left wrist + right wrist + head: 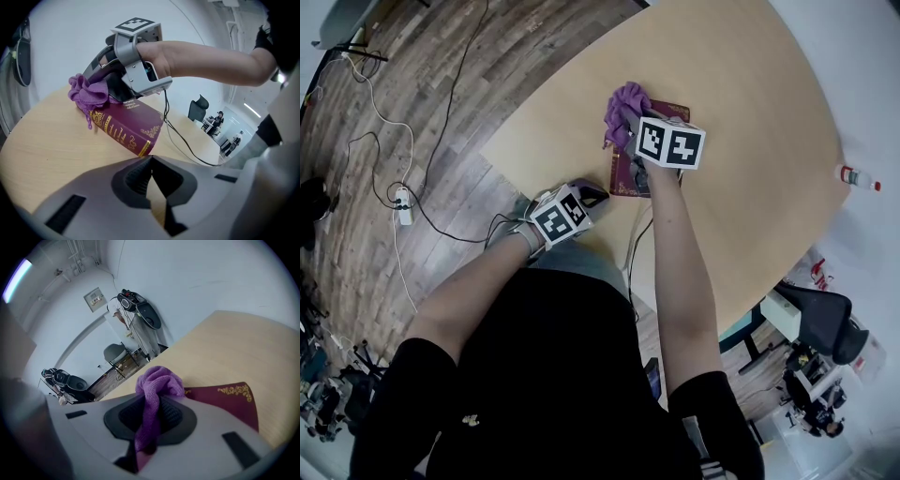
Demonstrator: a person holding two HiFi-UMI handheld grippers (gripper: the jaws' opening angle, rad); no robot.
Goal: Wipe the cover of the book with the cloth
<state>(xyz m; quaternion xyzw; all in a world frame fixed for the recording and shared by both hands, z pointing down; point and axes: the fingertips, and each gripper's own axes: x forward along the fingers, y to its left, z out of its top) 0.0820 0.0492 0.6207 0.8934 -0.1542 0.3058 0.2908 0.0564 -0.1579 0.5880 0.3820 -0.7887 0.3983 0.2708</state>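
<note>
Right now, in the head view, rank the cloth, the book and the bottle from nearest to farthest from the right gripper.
1. Cloth: clamped in the right gripper.
2. Book: lying just beneath it.
3. Bottle: far off at the right.

tabletop (750,103): pale wood, rounded
bottle (858,177): lying by the tabletop's right edge
power strip (404,205): on plank floor (422,103), cabled
</note>
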